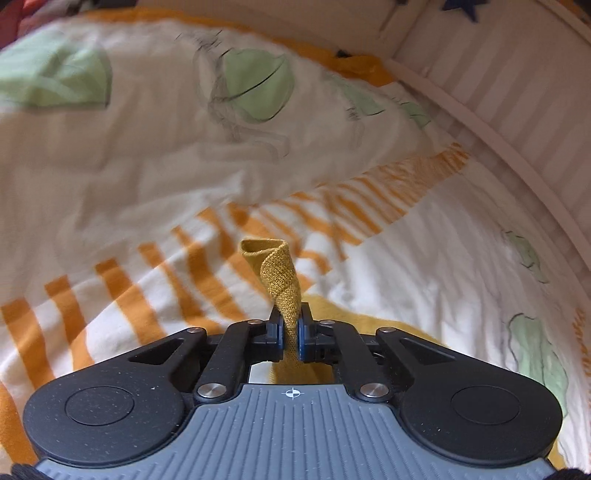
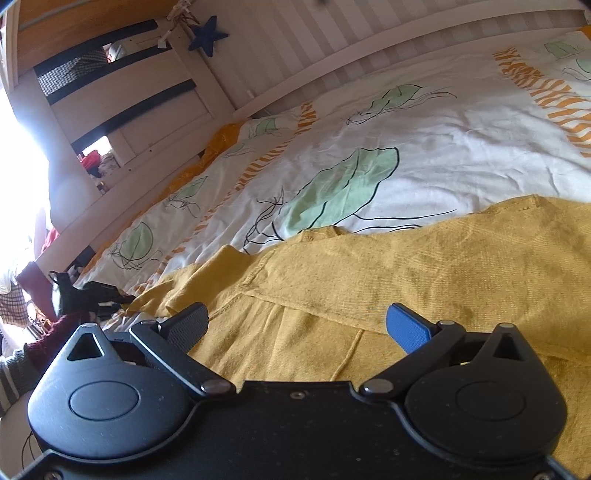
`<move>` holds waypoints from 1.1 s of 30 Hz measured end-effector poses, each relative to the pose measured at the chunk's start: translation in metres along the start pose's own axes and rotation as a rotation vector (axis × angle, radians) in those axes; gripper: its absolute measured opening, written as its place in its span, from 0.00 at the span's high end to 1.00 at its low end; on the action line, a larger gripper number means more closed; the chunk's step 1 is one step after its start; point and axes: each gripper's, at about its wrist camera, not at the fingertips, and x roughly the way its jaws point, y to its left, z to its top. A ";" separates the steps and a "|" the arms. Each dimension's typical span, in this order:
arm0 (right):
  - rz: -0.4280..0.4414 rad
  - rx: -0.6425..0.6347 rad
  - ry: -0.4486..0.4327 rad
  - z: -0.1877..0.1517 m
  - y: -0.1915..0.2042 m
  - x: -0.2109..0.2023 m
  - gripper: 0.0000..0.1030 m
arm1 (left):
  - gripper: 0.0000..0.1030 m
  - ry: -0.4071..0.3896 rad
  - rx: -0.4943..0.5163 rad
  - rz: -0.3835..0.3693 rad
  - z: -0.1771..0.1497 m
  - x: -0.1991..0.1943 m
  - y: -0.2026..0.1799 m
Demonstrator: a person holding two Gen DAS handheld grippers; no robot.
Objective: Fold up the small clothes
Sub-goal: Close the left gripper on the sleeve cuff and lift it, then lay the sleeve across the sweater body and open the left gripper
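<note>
On the patterned duvet (image 2: 424,155), the left gripper (image 1: 290,332) is clamped on a twisted edge of the mustard garment (image 2: 424,266) — the right gripper (image 2: 297,328) gapes empty, the garment spread sideways just ahead.

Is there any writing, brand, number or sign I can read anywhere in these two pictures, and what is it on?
No readable words, brands or numbers in either view.
Crosshair mark, a circle with a cross and no letters: on the left gripper, on its grey ribbed body.
Duvet cover: leaf drawings and orange stripes only, no text.
Yellow garment: no label shows.
Blue star on the bed frame: plain.
</note>
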 end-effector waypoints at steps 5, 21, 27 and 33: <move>-0.031 0.000 -0.009 0.005 -0.005 -0.003 0.00 | 0.94 -0.069 0.109 -0.094 0.007 -0.031 -0.048; -0.177 0.118 -0.094 0.042 -0.043 -0.040 0.00 | 0.94 -0.077 0.396 -0.684 -0.037 -0.133 -0.318; -0.269 0.190 -0.140 0.058 -0.067 -0.063 0.00 | 0.94 0.040 0.441 -0.765 -0.112 -0.121 -0.392; -0.345 0.267 -0.208 0.067 -0.091 -0.085 0.00 | 0.93 0.187 0.494 -0.717 -0.191 -0.083 -0.427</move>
